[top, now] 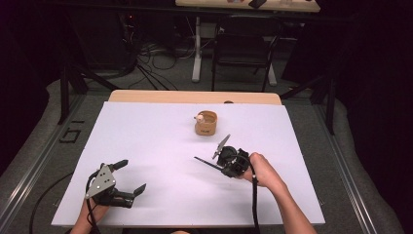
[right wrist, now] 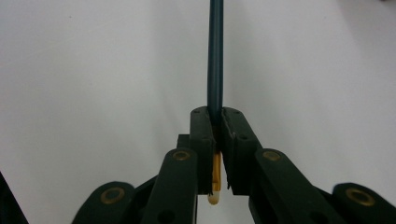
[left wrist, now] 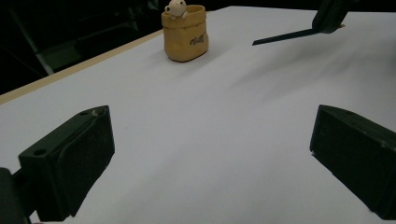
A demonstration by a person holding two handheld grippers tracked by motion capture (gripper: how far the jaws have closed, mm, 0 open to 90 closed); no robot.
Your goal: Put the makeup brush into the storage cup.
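A tan fabric pouch (top: 206,124) (left wrist: 185,35) stands upright on the white table top (top: 146,141), toward the back middle, with a small pale toy figure (top: 199,117) (left wrist: 176,6) at its rim. My right gripper (top: 223,167) (right wrist: 215,116) hovers right of centre, shut on a thin dark pencil-like stick (top: 207,162) (right wrist: 215,56) (left wrist: 285,35). The stick points left across the table, and its yellowish end (right wrist: 215,179) pokes out behind the jaws. At the near left my left gripper (top: 132,175) (left wrist: 212,154) rests open, nothing between its jaws.
A wooden strip (top: 195,96) edges the table's far side. Beyond it stand a dark chair (top: 243,48) and a white table leg (top: 197,48), with cables on the floor. Bare white surface lies between the two grippers and in front of the pouch.
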